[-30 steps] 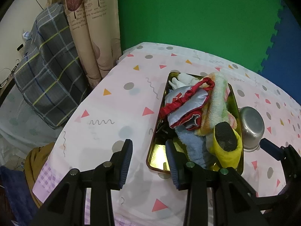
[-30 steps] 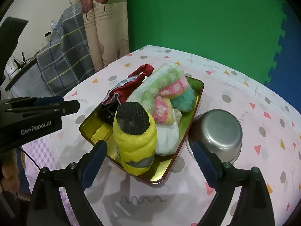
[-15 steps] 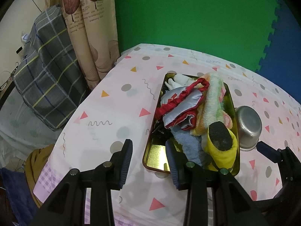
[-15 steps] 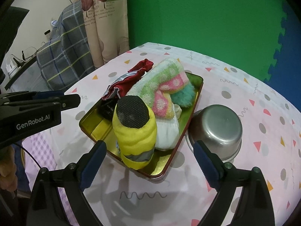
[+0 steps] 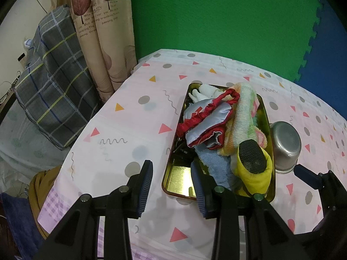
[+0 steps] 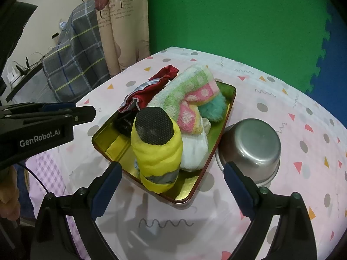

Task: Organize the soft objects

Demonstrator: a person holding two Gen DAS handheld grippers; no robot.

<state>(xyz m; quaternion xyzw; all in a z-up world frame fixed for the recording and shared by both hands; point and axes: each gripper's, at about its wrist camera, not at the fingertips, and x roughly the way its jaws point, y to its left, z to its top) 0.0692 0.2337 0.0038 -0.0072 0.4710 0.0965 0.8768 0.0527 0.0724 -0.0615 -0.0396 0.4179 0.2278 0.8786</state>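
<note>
Soft objects sit heaped in the gold tray just ahead of both jaws, probably gathered there to stay together, right gripper wide open, left gripper partly open, both empty.

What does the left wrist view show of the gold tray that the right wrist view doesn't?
Left wrist only: a blue terry cloth at the tray's near end. Right wrist only: a teal fluffy ball by the far rim. Both: the gold metal tray, yellow slipper with black sole, red and silver satin garment, and upturned steel bowl beside it.
</note>
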